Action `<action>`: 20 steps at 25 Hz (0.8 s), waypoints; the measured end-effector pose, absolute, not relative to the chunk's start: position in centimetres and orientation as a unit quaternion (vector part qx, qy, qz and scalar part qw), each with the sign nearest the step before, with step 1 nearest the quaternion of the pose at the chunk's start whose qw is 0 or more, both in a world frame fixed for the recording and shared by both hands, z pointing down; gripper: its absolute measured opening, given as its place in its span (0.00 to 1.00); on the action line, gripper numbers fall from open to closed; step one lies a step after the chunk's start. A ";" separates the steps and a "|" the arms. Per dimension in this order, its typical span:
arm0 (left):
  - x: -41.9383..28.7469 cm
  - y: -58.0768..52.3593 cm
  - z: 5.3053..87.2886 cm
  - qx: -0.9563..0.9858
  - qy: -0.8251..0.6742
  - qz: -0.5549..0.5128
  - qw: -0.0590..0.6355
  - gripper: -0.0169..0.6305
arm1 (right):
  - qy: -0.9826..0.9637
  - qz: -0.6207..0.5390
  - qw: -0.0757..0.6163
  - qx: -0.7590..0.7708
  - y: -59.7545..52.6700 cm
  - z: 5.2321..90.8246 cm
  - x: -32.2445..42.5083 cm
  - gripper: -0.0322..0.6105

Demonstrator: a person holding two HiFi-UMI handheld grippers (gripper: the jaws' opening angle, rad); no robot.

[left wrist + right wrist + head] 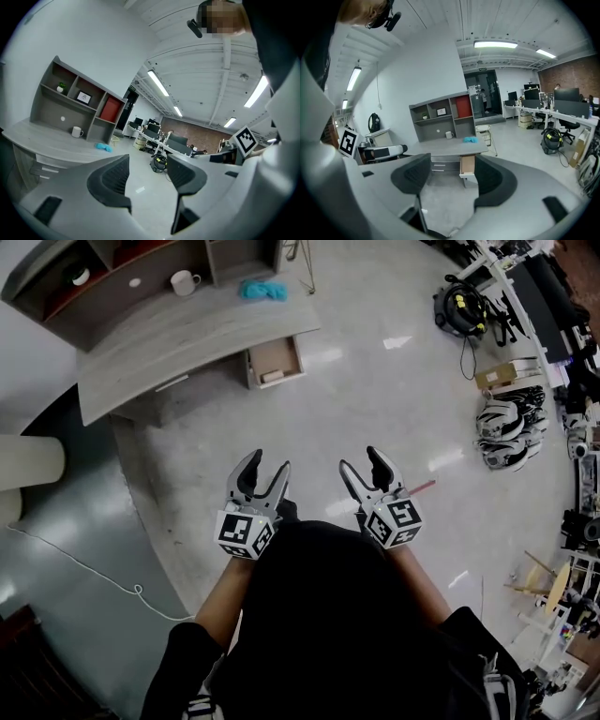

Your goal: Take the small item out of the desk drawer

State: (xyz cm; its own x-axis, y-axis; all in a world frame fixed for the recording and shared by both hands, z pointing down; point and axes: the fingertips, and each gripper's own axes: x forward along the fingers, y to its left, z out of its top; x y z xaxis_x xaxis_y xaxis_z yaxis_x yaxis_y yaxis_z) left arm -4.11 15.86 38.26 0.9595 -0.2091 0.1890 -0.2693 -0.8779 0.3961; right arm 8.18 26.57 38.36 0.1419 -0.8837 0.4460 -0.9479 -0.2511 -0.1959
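Polished grey floor (394, 399) separates the left gripper (267, 465) and right gripper (360, 461), both with jaws apart and empty, from the open wooden desk drawer (274, 354) at upper left, where a small whitish item (273, 377) lies, likely light and rigid, best pinched across its short sides

Both arms are stuck out in front of the body, side by side. The left tongs (267, 465) have their jaws spread apart with nothing between them, and it's the same deal with the right tongs (361, 462). Both point forward, away from the person, with a marker cube at the wrist end of each. The left forearm (220, 596) and right forearm (424, 582) are bare. The two tongs are near each other, not touching.
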 end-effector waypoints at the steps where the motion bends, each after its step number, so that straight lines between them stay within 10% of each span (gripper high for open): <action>1: -4.0 15.0 38.1 0.966 -0.126 0.068 0.213 0.38 | -0.610 0.241 0.065 0.752 25.8 38.1 8.4 0.48; 20: -6.1 3.5 39.3 0.936 -0.264 0.028 0.229 0.38 | -0.693 0.238 0.109 0.672 10.4 40.1 10.0 0.48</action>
